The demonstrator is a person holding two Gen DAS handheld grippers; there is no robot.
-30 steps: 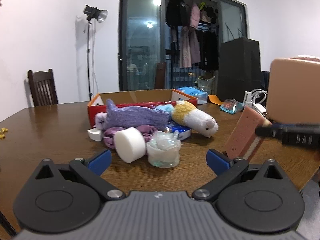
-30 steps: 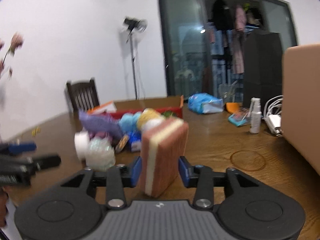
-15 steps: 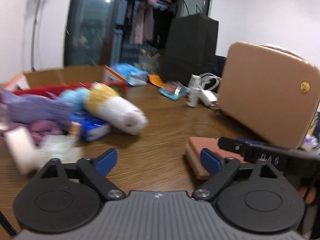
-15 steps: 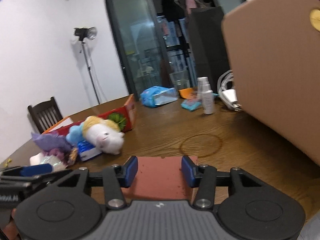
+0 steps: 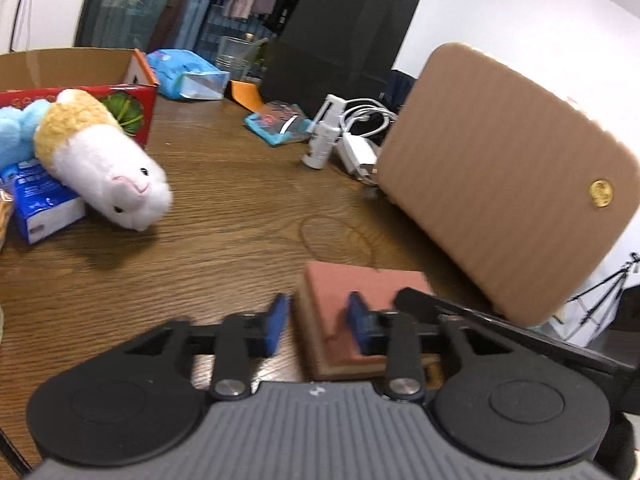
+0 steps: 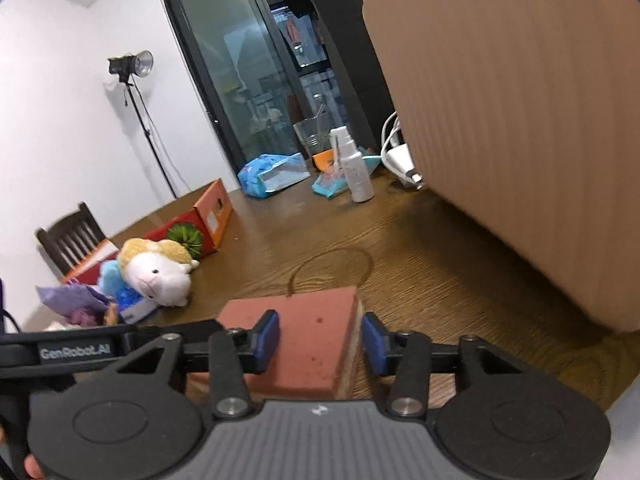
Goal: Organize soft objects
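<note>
- While the sponge (image 5: 360, 284) lies flat on the table (image 5: 240, 240), left view: the left gripper (image 5: 316, 320) has just been closing, nearly shut around the near corner. Can't tell if the pads actually bite. A corner grab on squashy foam could pop out (or fold).
- Right view: the right gripper (image 6: 320, 340) has just tightened a bit and clamps the slab's right edge. Rough reddish top, tan foam under, boxy shape. Both pulling at once could twist it, and the ribbed tan case (image 6: 520, 140) is near enough to bump.
</note>
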